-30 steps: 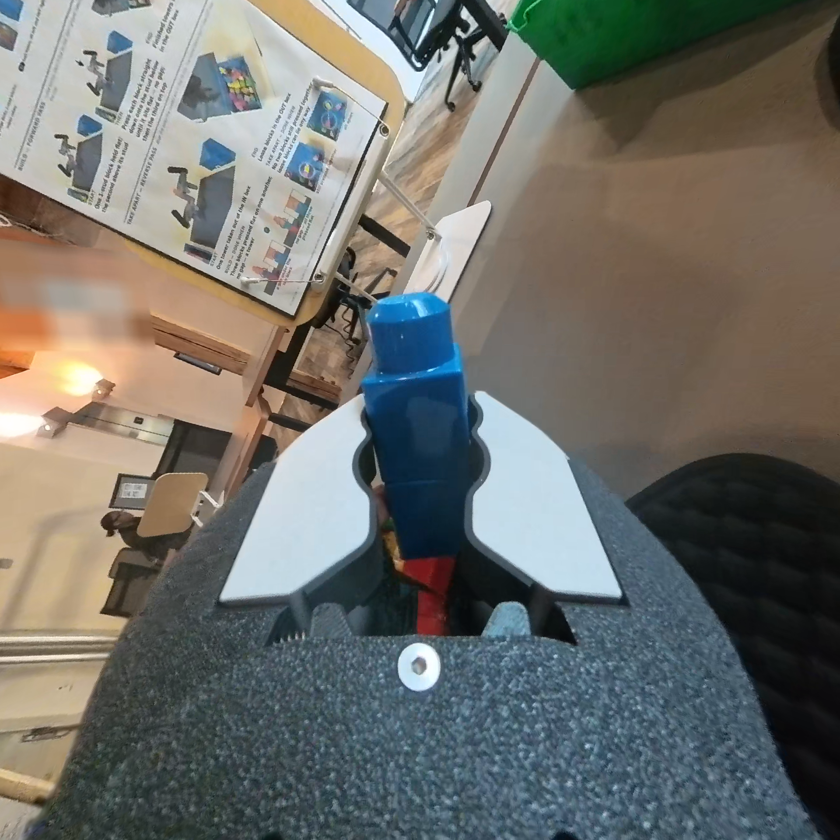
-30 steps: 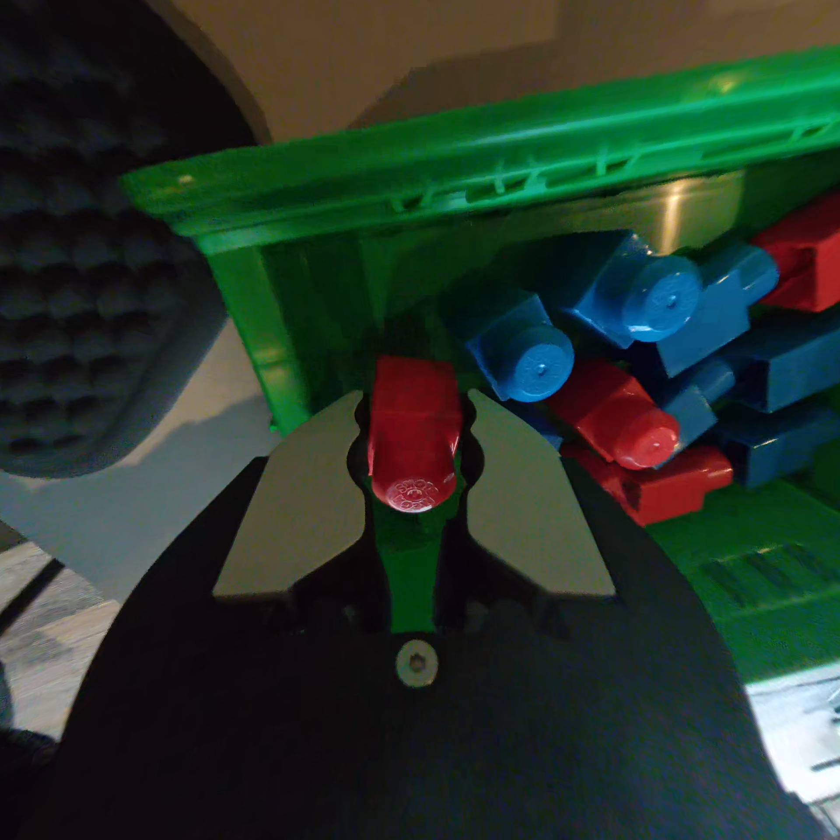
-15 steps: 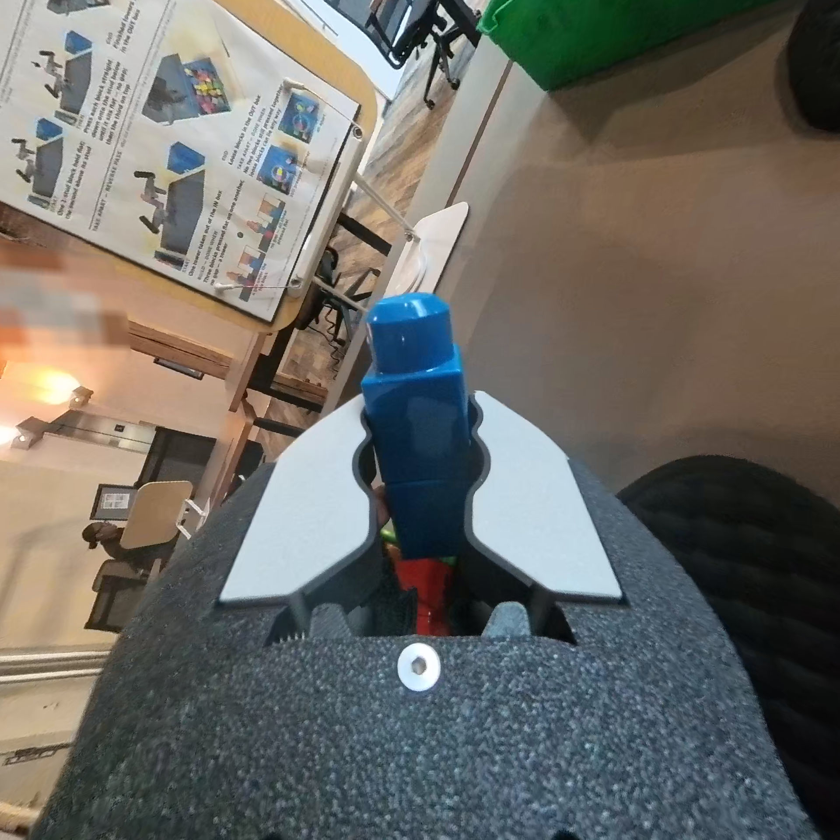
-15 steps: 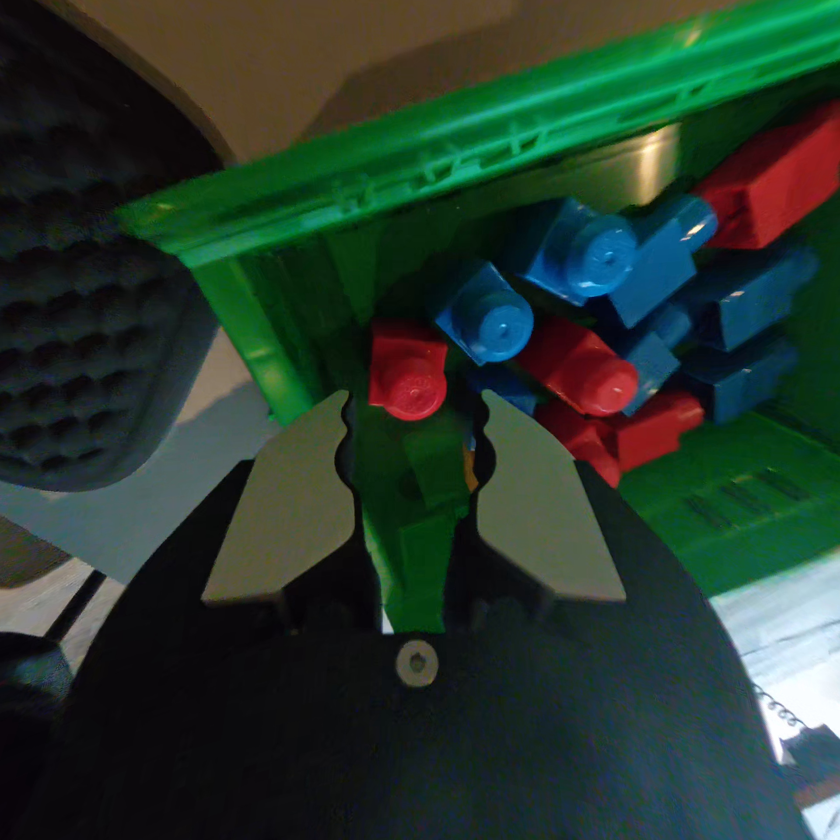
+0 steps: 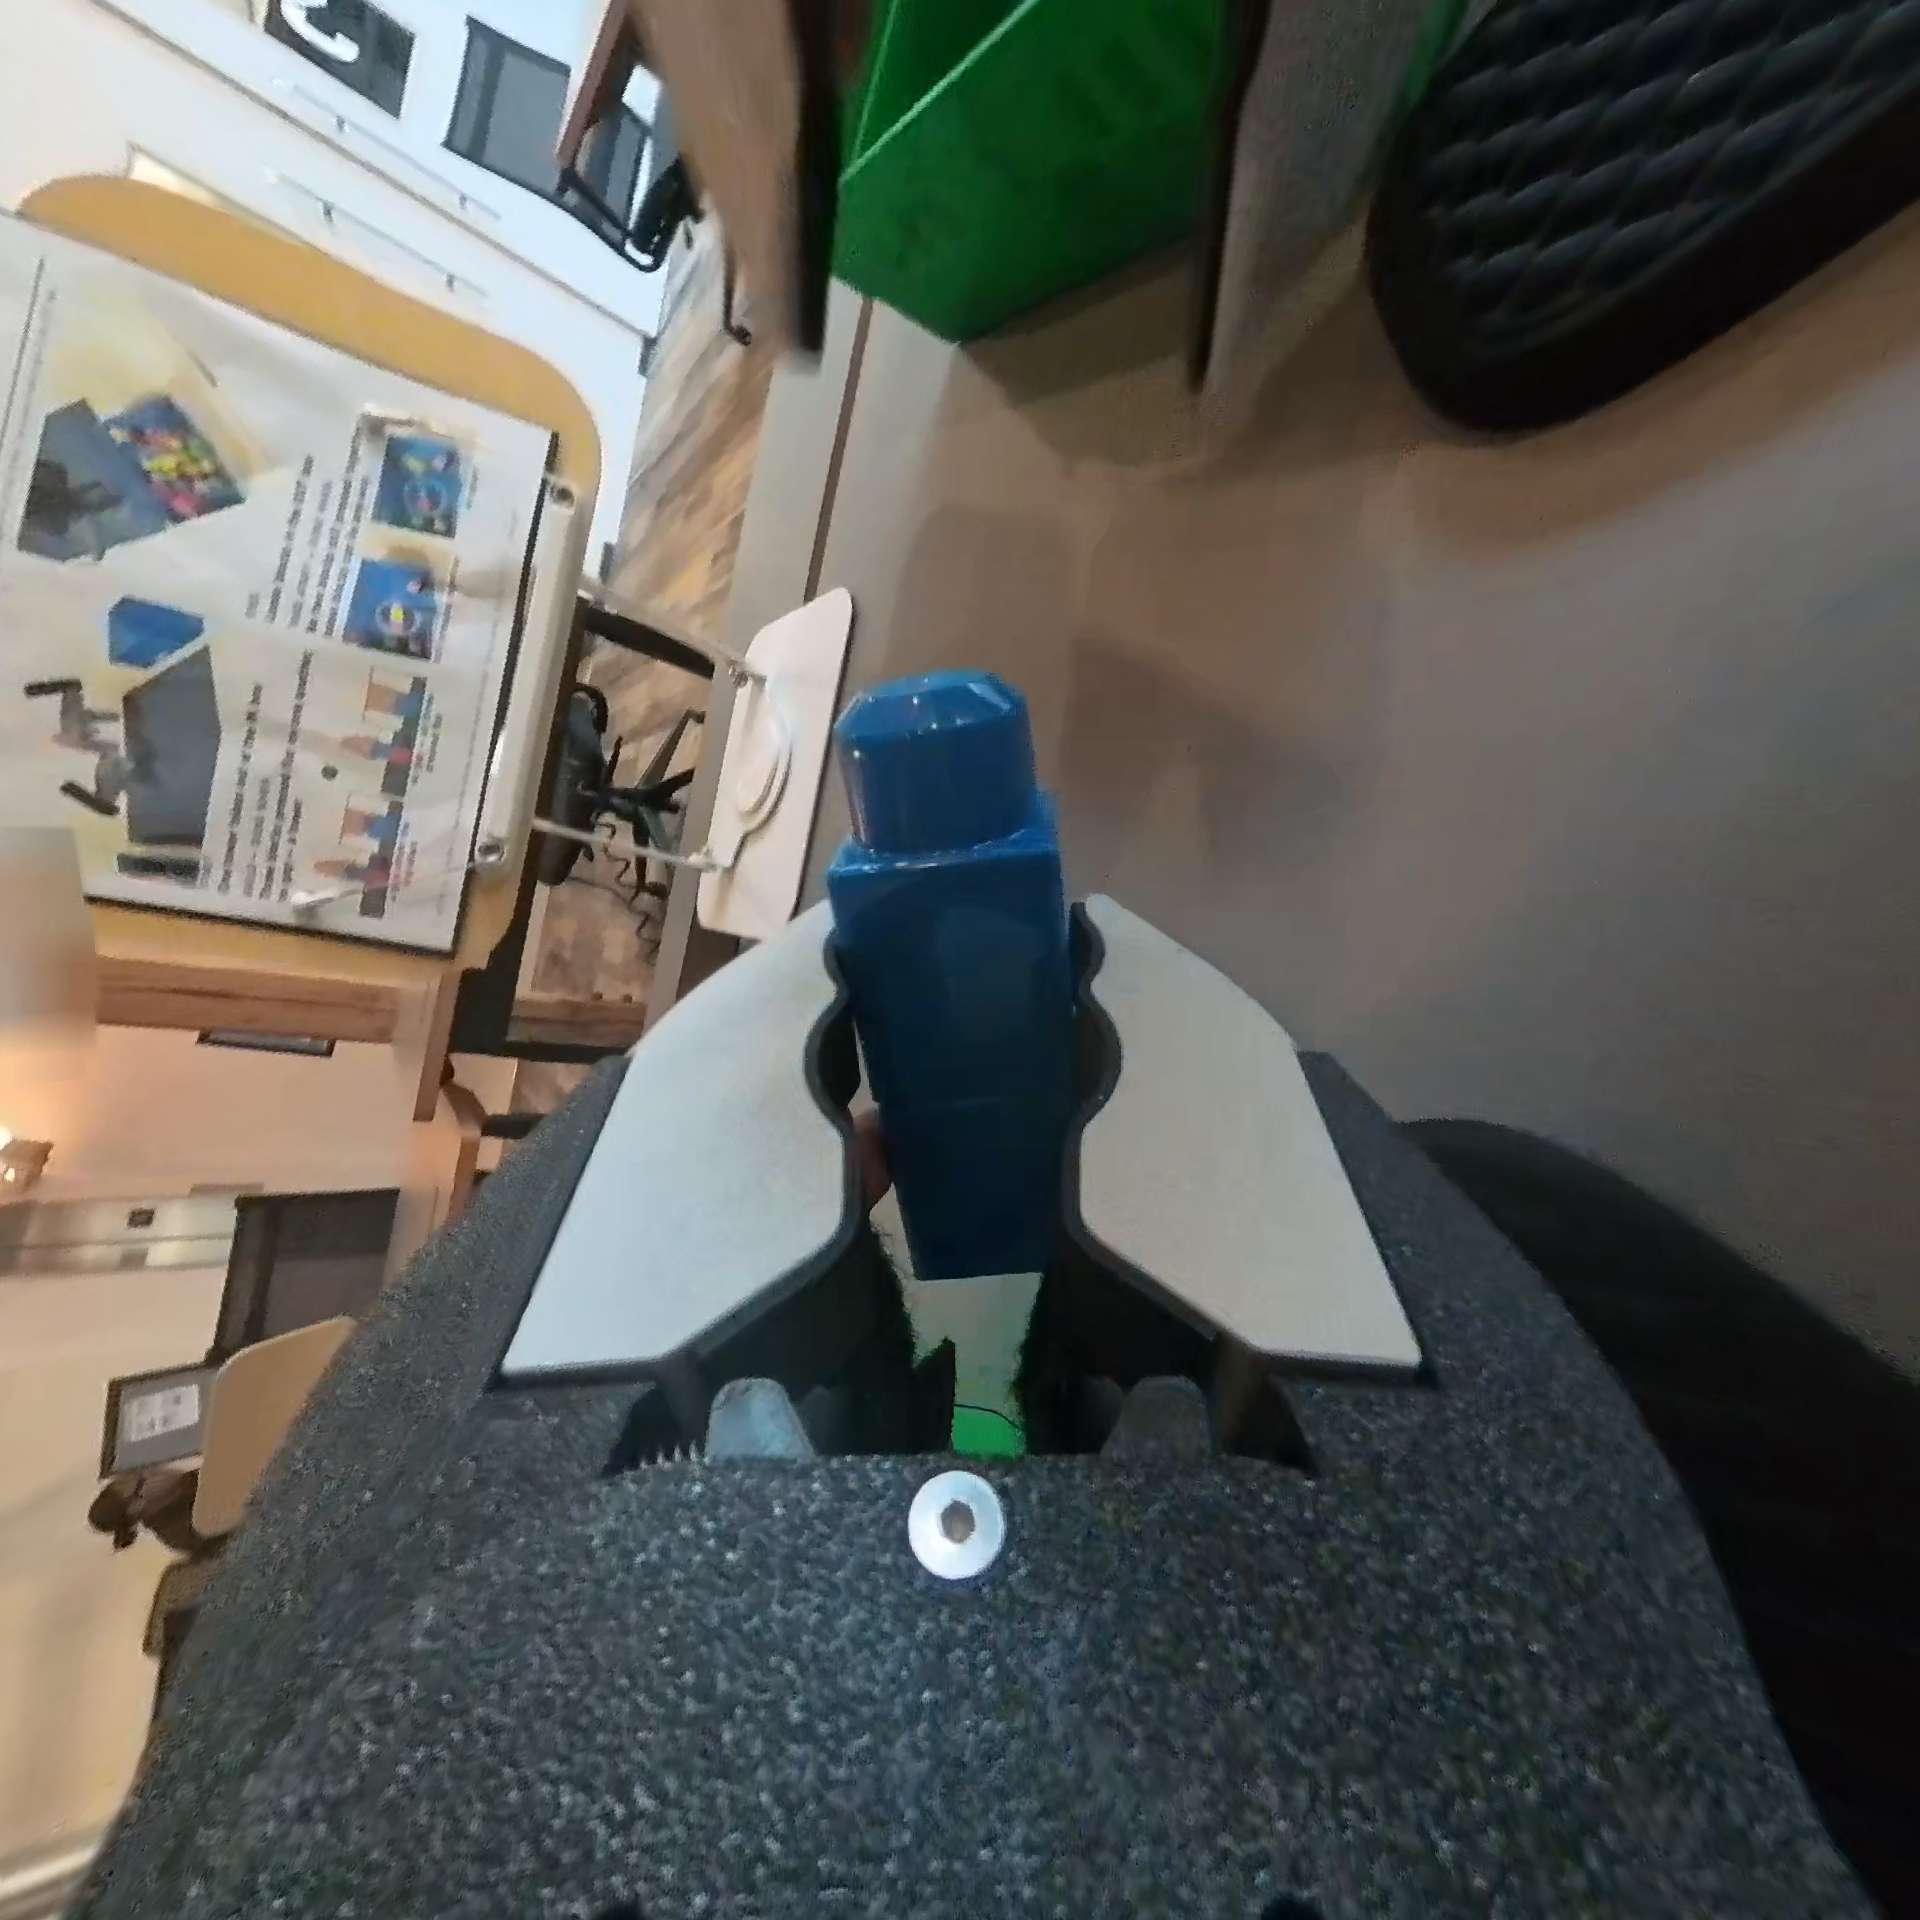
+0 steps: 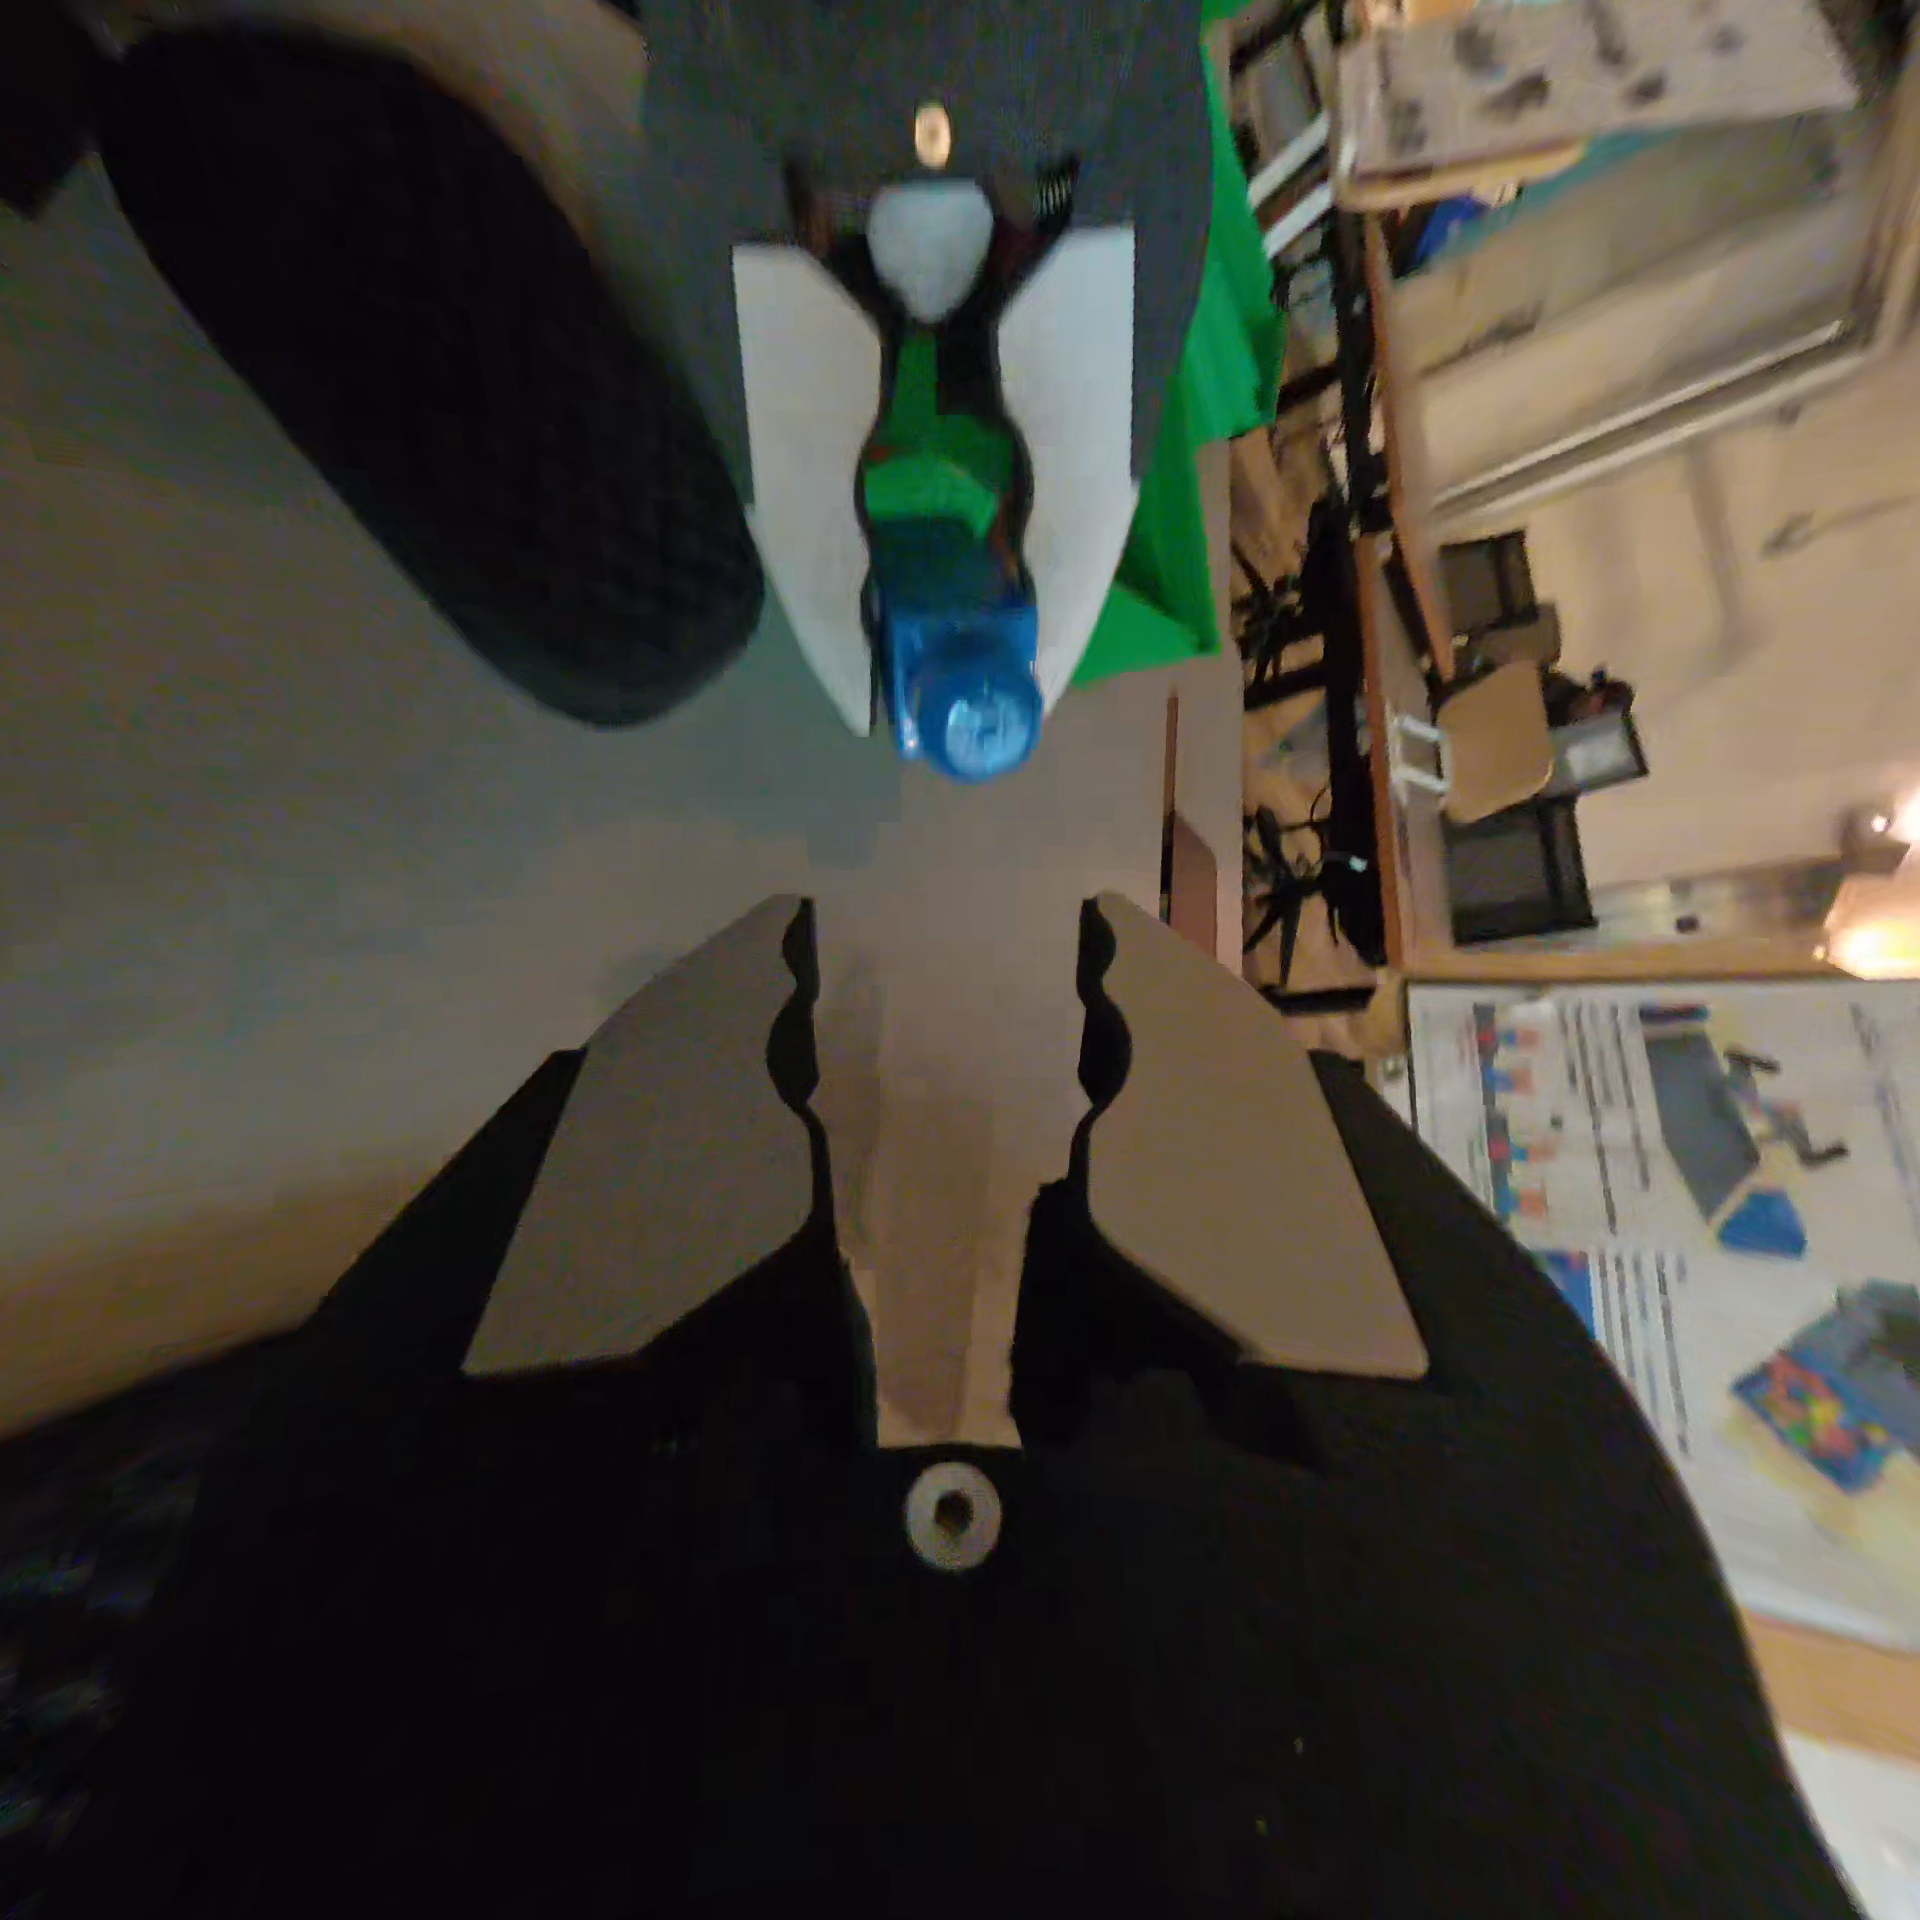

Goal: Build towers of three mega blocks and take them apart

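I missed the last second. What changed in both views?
The right gripper let go of the red block into the green bin, left the bin and turned to face the left gripper. That one stays shut on the blue block.

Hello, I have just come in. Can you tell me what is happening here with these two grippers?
A person works with two hand-held grippers over a beige table. The left gripper is shut on a blue block stack, its stud pointing forward. The right gripper is open and empty, and faces the left one, lined up with the blue stud. A green bin stands farther back on the table.
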A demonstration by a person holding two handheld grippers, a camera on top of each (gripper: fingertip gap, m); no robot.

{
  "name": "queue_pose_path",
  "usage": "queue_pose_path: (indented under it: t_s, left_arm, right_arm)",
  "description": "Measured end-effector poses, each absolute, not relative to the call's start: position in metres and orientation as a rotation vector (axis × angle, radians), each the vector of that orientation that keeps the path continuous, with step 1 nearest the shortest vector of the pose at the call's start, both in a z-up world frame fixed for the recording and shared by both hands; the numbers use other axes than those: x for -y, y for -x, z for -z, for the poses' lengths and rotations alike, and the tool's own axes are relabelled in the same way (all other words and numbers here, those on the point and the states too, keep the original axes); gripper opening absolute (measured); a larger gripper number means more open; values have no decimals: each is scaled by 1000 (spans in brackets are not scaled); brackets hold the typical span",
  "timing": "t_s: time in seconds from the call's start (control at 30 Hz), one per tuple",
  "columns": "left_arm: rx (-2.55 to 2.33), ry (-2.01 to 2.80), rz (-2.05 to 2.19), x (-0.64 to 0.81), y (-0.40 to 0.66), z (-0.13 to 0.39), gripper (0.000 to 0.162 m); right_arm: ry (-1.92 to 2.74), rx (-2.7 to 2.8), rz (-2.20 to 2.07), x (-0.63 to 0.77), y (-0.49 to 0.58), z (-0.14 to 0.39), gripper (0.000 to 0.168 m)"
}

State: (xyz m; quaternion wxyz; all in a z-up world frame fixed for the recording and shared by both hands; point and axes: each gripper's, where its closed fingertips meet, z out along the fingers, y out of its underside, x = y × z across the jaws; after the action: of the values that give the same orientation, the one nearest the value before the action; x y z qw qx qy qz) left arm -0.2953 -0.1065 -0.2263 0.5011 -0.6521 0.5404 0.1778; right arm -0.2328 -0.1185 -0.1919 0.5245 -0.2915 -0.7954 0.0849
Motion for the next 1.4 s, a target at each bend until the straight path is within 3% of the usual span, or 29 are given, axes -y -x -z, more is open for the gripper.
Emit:
queue_pose_path:
  t_s: [0.17,0.37,1.4]
  left_arm:
    - [-1355,1540,-390,113,276,226,37]
    - [-1367,1532,-372,117,274,228,38]
    - [-1305,1522,-394,128,300,228,41]
  right_arm:
    - [591,1894,-233,133,270,200,48]
    - [537,1924,-241,139,278,209,34]
    - [480,1873,-376,153,276,194,37]
